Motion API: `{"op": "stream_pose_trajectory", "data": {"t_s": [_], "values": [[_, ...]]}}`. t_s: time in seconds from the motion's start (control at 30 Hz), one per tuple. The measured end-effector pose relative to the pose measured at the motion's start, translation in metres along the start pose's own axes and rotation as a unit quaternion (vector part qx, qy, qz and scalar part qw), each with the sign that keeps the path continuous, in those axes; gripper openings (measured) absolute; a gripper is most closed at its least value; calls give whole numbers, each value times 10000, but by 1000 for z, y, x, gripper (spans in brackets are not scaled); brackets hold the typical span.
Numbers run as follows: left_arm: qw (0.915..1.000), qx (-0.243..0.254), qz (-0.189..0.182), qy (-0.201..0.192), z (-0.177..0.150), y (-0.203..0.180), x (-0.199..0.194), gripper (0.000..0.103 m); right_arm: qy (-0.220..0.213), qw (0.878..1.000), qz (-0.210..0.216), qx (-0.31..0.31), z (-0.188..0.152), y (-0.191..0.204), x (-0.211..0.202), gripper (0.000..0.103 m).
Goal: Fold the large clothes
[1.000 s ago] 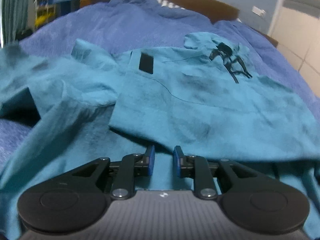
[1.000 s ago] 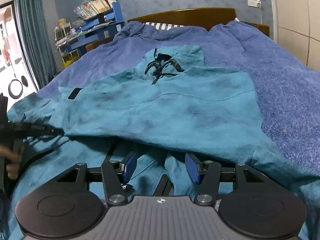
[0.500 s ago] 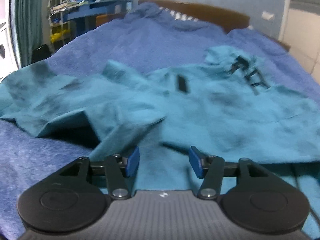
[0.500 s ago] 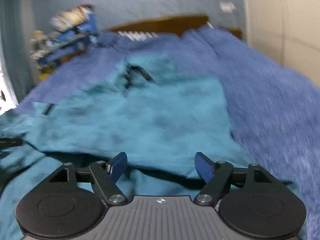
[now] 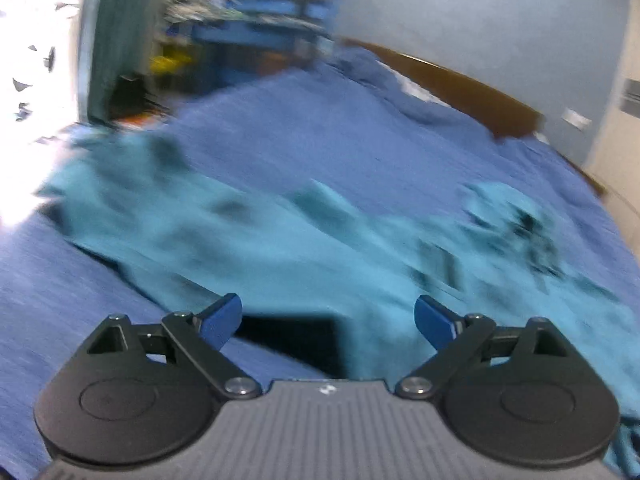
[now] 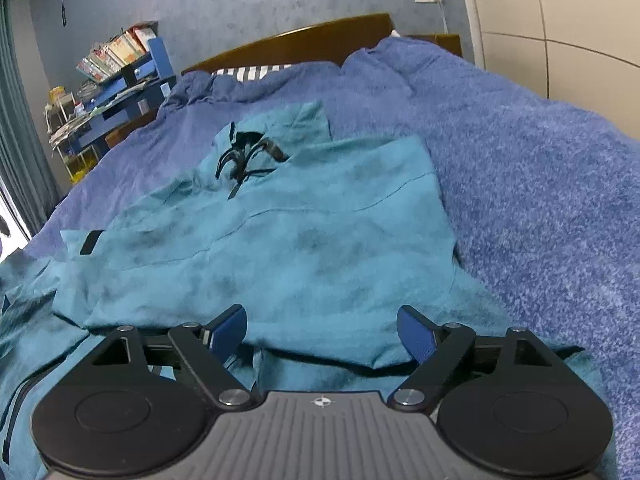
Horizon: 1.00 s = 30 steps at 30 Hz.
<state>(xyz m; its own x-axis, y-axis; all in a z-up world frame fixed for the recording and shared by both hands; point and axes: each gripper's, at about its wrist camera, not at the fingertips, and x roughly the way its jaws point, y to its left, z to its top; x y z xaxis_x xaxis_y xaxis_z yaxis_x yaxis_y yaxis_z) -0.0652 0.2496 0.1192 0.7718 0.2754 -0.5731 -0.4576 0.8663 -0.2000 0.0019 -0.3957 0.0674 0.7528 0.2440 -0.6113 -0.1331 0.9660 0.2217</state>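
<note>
While both jaws widen: one teal garment (image 6: pixel 280 248), one left hand-held gripper (image 5: pixel 328 318), one right hand-held gripper (image 6: pixel 322 330), each empty.

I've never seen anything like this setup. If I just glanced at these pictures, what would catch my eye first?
Most striking is the big teal garment spread over the blue blanket on the bed, its black drawstrings tangled near the far end. At the bottom of each view sits a black gripper with blue pads, the right gripper and the left gripper, jaws opening with nothing pinched. Behind, a cluttered blue shelf stands beside the wooden headboard.
</note>
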Motion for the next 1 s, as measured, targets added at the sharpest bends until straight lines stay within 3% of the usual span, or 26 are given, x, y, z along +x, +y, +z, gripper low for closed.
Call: {"op": "stream_pose_trajectory", "data": {"t_s": [0.1, 0.23, 0.37, 0.5, 0.6, 0.67, 0.77, 0.83, 1.0], "values": [[9980, -327, 530, -129, 14, 42, 4, 93, -58, 10000, -8, -23, 1, 0, -2, 84], [9893, -707, 1224, -373, 20, 99, 6, 93, -174, 9998, -16, -52, 1, 0, -4, 84], [9799, -1267, 1413, -610, 22, 153, 13, 81, -270, 9996, -3, -76, 0, -1, -7, 84], [9782, -1059, 1655, -671, 32, 176, 32, 77, -198, 9997, -46, -162, -2, 0, -3, 84], [9824, -745, 1662, -415, 42, 179, 51, 66, -210, 9997, -53, -150, -3, -2, -3, 84], [9813, -709, 1784, -133, 49, 184, 64, 33, -213, 9997, -51, -146, -4, -2, -3, 84], [9827, -738, 1698, -7, 51, 179, 74, 5, -204, 9997, -58, -151, -4, -2, -3, 84], [9842, -605, 1662, -85, 55, 174, 75, 0, -187, 9997, -73, -157, -4, -2, -2, 84], [9876, -396, 1352, -699, 71, 144, 54, 0, -160, 9997, -79, -165, -4, 0, -1, 84]]}}
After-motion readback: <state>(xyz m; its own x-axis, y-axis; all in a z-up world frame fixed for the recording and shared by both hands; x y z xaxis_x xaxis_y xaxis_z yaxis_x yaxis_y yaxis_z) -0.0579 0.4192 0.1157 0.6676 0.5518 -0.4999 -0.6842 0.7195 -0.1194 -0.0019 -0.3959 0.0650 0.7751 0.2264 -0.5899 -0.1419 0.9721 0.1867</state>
